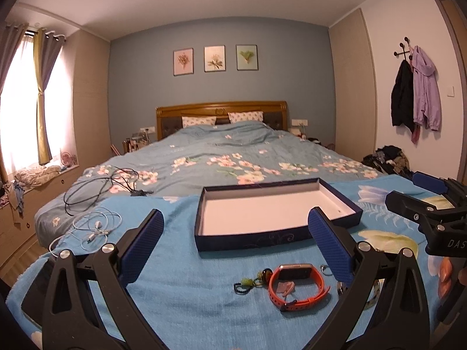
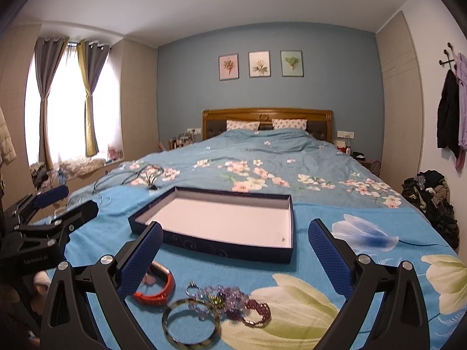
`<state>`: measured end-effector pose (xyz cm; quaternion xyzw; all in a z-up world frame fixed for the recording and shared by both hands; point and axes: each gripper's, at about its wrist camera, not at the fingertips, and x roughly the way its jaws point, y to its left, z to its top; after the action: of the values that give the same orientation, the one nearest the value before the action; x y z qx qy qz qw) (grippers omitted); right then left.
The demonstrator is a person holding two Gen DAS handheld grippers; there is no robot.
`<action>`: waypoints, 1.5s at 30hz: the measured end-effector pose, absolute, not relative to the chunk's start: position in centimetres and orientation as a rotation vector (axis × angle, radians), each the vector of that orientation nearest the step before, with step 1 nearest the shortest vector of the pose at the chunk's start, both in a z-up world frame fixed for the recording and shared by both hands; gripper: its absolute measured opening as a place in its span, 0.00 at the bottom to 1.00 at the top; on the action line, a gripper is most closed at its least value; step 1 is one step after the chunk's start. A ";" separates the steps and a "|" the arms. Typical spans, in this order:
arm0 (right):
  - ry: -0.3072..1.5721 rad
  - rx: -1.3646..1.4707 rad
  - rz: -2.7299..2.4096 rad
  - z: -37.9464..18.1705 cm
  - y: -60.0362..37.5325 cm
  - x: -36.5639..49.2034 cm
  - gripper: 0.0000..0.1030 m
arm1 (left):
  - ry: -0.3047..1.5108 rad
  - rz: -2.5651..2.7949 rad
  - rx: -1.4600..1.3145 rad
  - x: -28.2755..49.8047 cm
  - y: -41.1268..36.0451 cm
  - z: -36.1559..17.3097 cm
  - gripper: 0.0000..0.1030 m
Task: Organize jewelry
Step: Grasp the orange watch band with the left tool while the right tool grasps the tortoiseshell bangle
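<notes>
Closest to the lens on the right side is a mottled bangle (image 2: 191, 325) lying flat on the blue towel (image 2: 335, 306), with a heap of purple bead bracelets (image 2: 233, 303) touching its far edge and a small ring (image 2: 192, 285) just behind that. The right gripper (image 2: 235, 255) has its fingers spread wide with nothing in them, and that pile sits just below and between them, so a short dip forward and down looks like all it needs. The left gripper (image 1: 236, 243) is just as wide and empty; the orange watch (image 1: 297, 287) lies between its fingers, a bit toward the right one, strap looped with its long axis running left to right across the view, and a little green charm (image 1: 248, 283) sits just left of it. The open navy box (image 1: 274, 213) lies straight ahead of both, past all the jewelry, empty inside. I'd say the bangle pile belongs to the right hand and the watch to the left, since each is nearer.
</notes>
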<state>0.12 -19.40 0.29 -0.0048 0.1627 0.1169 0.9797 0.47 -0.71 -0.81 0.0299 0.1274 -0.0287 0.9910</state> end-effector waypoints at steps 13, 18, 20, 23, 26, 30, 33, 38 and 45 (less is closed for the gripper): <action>0.590 -0.051 0.368 -2.4 -19.8 0.2 0.70 | 0.525 -0.235 0.141 5.3 -1.6 -4.3 0.82; 0.740 -0.071 0.450 -4.0 -18.8 0.6 0.47 | 0.618 -0.293 0.130 6.5 -2.1 -5.7 0.68; 0.789 -0.074 0.461 -4.8 -18.4 0.9 0.40 | 0.657 -0.309 0.133 7.1 -2.4 -6.2 0.64; 0.827 -0.054 0.464 -5.5 -18.3 1.5 0.25 | 0.698 -0.327 0.135 7.8 -2.7 -6.7 0.53; 0.862 -0.026 0.461 -5.9 -18.5 2.0 0.17 | 0.736 -0.342 0.130 8.0 -2.7 -7.0 0.45; 0.877 -0.003 0.461 -6.1 -18.7 2.3 0.09 | 0.785 -0.366 0.111 8.5 -2.7 -7.5 0.35; 0.875 -0.002 0.468 -6.0 -18.8 2.4 0.05 | 0.826 -0.385 0.100 8.9 -2.7 -7.8 0.26; 0.901 -0.021 0.474 -6.2 -18.8 3.0 0.05 | 0.852 -0.413 0.088 9.3 -2.5 -7.9 0.21; 0.915 -0.021 0.485 -6.4 -18.8 3.3 0.08 | 0.874 -0.441 0.021 10.1 -1.5 -7.8 0.20</action>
<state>3.34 -18.81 -6.45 -0.0101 0.4372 0.2316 0.8690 10.08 -1.52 -7.77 0.0100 0.4199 -0.2116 0.8825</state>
